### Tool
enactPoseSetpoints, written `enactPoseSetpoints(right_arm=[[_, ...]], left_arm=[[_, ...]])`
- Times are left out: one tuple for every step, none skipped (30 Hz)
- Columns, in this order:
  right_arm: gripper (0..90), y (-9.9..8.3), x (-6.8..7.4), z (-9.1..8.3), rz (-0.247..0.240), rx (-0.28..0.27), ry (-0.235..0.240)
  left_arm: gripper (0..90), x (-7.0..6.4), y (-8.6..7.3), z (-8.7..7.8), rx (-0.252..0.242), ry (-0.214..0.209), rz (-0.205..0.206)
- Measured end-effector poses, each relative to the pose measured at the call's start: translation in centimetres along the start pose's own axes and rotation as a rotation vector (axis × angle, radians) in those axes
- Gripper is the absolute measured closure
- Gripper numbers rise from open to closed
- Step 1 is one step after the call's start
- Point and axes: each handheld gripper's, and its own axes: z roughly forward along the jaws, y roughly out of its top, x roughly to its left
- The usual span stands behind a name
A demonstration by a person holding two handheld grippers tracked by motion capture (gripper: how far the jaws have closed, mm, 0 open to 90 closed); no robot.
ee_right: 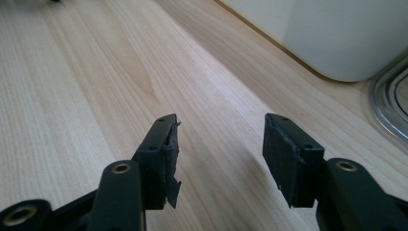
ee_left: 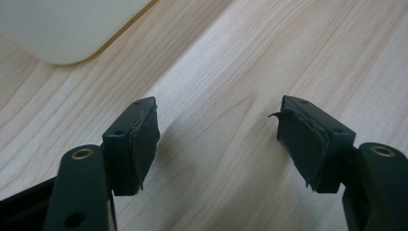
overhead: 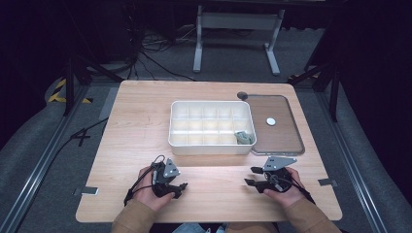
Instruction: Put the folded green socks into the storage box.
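On the wooden table (overhead: 145, 126) both the left gripper (overhead: 180, 186) and right gripper (overhead: 249, 176) rest spread and empty, nothing begun, near the white divided tray (overhead: 212, 144), whose corner cell holds a greenish object (overhead: 243, 137) probably reached for next

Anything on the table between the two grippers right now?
Nothing: the high view shows bare wooden table between the left gripper and the right gripper.
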Motion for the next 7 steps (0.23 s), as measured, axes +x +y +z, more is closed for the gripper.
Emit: enactPoseSetpoints(right_arm=[[47.0,-0.02,-0.11,-0.03,0.008,0.003,-0.015],[47.1,-0.02,-0.20,-0.02,0.014,0.003,-0.025],[47.1,-0.03,-0.28,0.04,0.021,0.004,-0.031],[47.1,-0.04,-0.33,0.10,0.023,0.005,-0.032],[47.1,-0.03,-0.36,0.16,0.021,0.005,-0.030],[47.1,-0.03,-0.36,0.19,0.021,0.007,-0.027],[47.1,-0.02,-0.39,0.20,0.019,0.005,-0.024]], left_arm=[[30.8,0.16,-0.05,-0.04,-0.001,0.008,-0.012],[30.8,0.33,-0.10,-0.10,0.002,0.017,-0.019],[30.9,0.46,-0.13,-0.13,0.001,0.026,-0.023],[30.8,0.57,-0.17,-0.14,0.000,0.025,-0.029],[30.7,0.65,-0.23,-0.08,-0.007,0.019,-0.035],[30.5,0.69,-0.26,-0.07,-0.007,0.016,-0.039],[30.3,0.78,-0.28,-0.05,-0.009,0.013,-0.034]])
